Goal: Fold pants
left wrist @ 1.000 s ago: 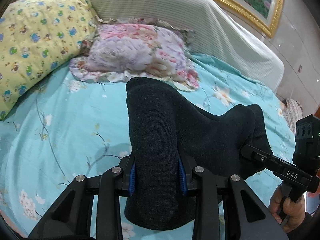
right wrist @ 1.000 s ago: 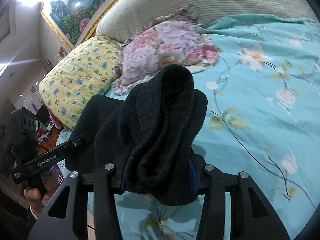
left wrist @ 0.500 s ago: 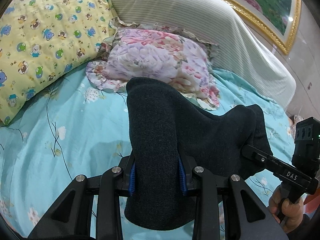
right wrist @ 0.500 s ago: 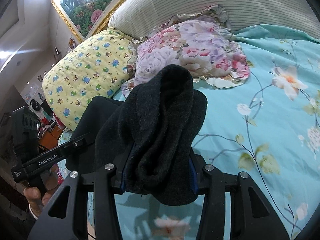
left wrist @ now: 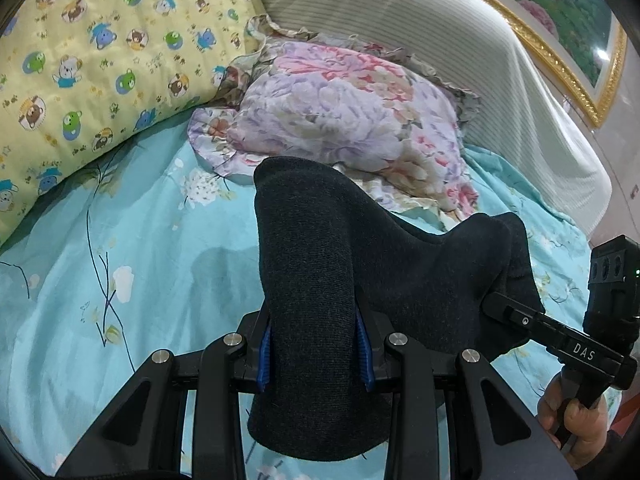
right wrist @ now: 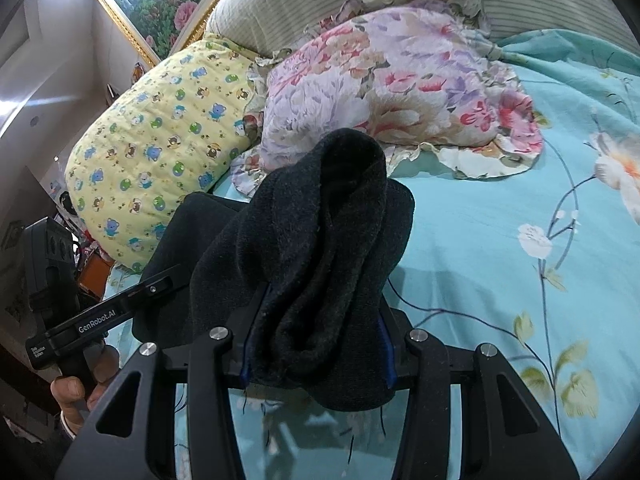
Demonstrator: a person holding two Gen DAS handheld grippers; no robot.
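The pants (left wrist: 320, 272) are dark charcoal knit, folded into a thick bundle and held up above a turquoise floral bed sheet (left wrist: 140, 264). My left gripper (left wrist: 314, 350) is shut on one end, its blue pads squeezing the fabric from both sides. In the right wrist view the other end of the pants (right wrist: 320, 264) bunches in rumpled folds between the blue pads of my right gripper (right wrist: 318, 350), which is shut on it. The cloth spans between the two grippers. The right gripper's body (left wrist: 560, 344) shows at the left view's right edge, the left one (right wrist: 100, 320) at the right view's left edge.
A floral pillow (left wrist: 340, 108) lies straight ahead, close to the pants' far edge. A yellow cartoon-print pillow (left wrist: 92, 64) sits to its left. A striped cream-covered headboard (left wrist: 460, 40) and a gold-framed painting (left wrist: 560, 8) are behind. A hand (left wrist: 576, 420) grips each handle.
Both grippers have carried the pants toward the pillows at the head of the bed; the pillows now look nearer and larger. The grip on the cloth is unchanged.
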